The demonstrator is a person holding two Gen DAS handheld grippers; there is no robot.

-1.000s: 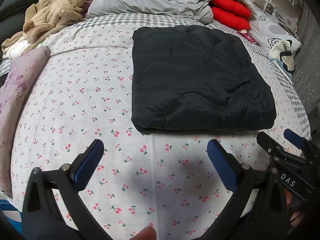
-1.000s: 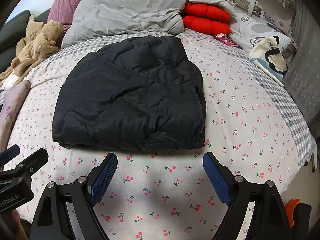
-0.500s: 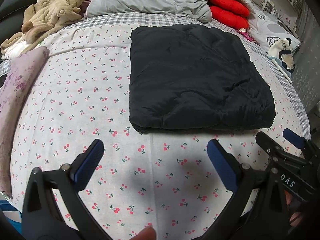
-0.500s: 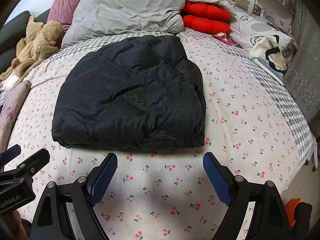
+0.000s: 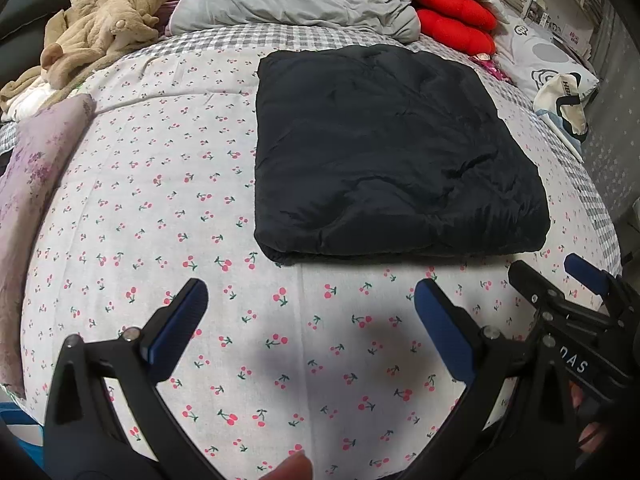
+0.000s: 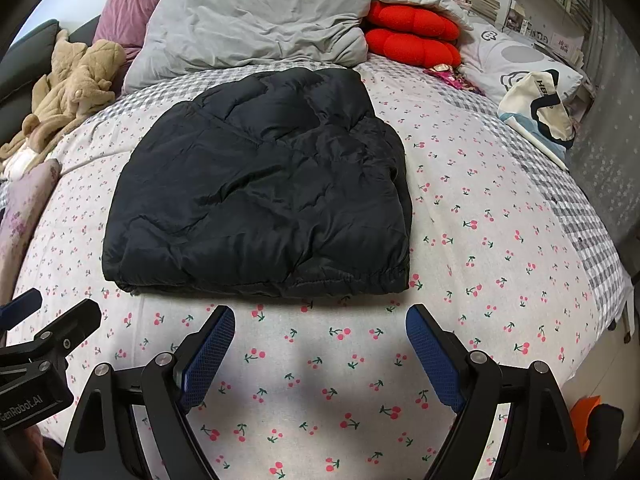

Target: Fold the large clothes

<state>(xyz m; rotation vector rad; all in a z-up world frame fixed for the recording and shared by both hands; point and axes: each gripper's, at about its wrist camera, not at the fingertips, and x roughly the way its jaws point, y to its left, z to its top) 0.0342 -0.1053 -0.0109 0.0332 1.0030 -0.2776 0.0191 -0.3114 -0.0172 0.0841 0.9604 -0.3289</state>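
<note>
Left claw (image 5: 310, 302) and right claw (image 6: 320, 330) side by side, angled downward (jaws wide apart, nothing between them).

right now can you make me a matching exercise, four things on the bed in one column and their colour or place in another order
Things:
1. folded jacket
2. plush toy
3. round cushions
4. tote bag

Descriptions:
A. red, stacked by the grey pillow
B. black, middle of the cherry-print sheet
C. cream and black, at the bed's right edge
D. tan, far left corner

Pairs: 1-B, 2-D, 3-A, 4-C
</note>
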